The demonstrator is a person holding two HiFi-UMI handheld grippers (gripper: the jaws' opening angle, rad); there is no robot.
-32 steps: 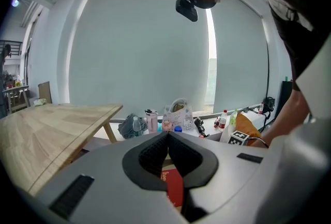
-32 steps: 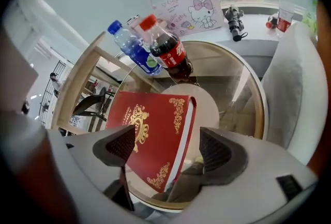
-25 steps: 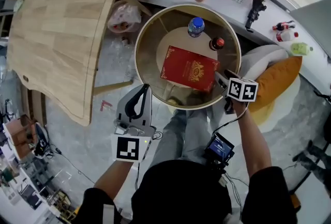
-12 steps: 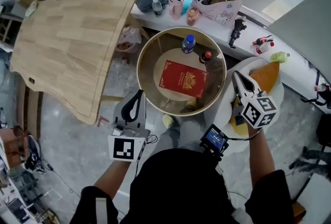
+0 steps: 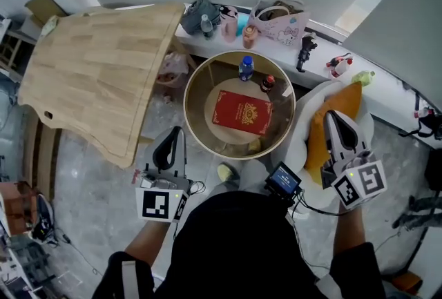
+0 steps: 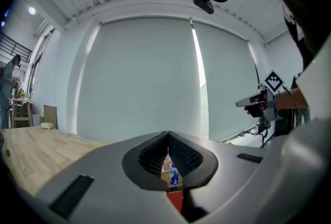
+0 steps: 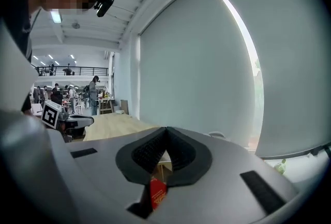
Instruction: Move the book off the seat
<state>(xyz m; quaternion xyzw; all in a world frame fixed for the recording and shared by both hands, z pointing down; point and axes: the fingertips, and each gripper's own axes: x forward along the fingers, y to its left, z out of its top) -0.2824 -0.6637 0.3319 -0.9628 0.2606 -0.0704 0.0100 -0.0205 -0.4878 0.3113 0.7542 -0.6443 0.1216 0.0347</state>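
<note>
Both the left gripper [image 5: 177,132] and right gripper [image 5: 332,115], clenched empty, have lifted away from the red book [image 5: 242,112].

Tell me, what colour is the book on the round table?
The book is red with gold decoration; clearest in the head view.

Nothing legible here. The red book [image 5: 242,112] shows a gold emblem and gilt lettering, too small to read. The bottle [image 5: 246,69] has a blue label, blurred. The left gripper [image 5: 177,132] and right gripper [image 5: 332,114] carry black-and-white square markers: patterns only, no letters or numbers.
</note>
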